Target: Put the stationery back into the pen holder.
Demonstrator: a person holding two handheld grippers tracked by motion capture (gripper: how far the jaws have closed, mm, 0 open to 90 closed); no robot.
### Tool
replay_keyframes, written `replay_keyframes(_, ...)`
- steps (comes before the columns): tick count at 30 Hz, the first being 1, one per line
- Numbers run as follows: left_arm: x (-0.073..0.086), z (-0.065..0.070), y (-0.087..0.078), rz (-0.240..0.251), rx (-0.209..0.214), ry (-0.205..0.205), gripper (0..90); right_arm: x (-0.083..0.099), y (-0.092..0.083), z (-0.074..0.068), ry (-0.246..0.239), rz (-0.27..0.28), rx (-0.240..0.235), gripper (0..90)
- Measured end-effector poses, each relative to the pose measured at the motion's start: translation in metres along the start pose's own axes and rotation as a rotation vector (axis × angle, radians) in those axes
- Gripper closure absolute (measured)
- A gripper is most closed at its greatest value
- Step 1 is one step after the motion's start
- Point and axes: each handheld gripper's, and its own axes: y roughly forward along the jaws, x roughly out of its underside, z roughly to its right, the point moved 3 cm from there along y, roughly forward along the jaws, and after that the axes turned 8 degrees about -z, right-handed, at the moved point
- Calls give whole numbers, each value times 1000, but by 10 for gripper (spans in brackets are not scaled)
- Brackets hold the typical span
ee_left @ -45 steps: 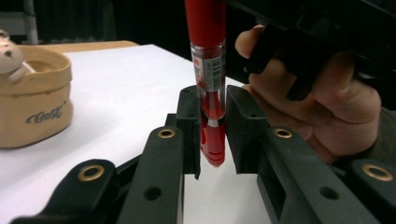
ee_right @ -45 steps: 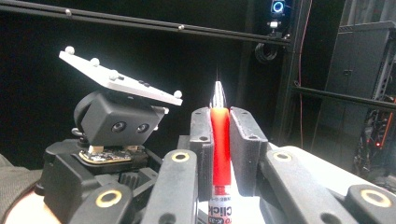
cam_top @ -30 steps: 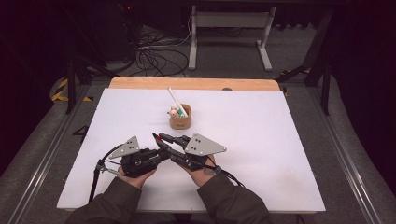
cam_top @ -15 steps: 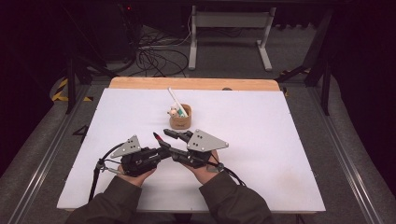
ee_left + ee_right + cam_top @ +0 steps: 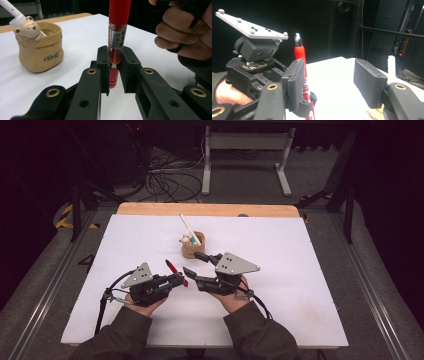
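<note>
Since the earlier frame the right gripper (image 5: 192,263) has let go of the red plastic marker pen (image 5: 176,272) and drawn away toward 3 o'clock; its jaws have just been opening, with nothing between them.

High view: the left gripper (image 5: 181,279) holds the pen, which points up toward 11 o'clock over the white table sheet (image 5: 300,270). A tan bag-shaped ceramic pen holder with a small bear (image 5: 191,246) stands at 12 o'clock from both grippers, near them, with a white pen (image 5: 188,227) inside.

Left gripper view: the black jaws are clamped tight on the pen's lower body (image 5: 115,53), and the pen rises upright. The holder (image 5: 39,48) sits at 10 o'clock, and the person's right hand (image 5: 185,35) at 2 o'clock.

Right gripper view: the jaws stand wide apart and empty. The pen (image 5: 300,57) stands upright just behind the left pad, at 11 o'clock, held by the left gripper (image 5: 308,105).
</note>
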Motion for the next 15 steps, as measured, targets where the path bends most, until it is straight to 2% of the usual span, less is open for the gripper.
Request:
replay_keyframes(7,-4,0,-2,-7,-13,28,793,4,-9,8,19,-15,16,372)
replay_keyframes(15,-9,-3,-3,2,-25,38,792,9,-18,14,36,-26,29,337)
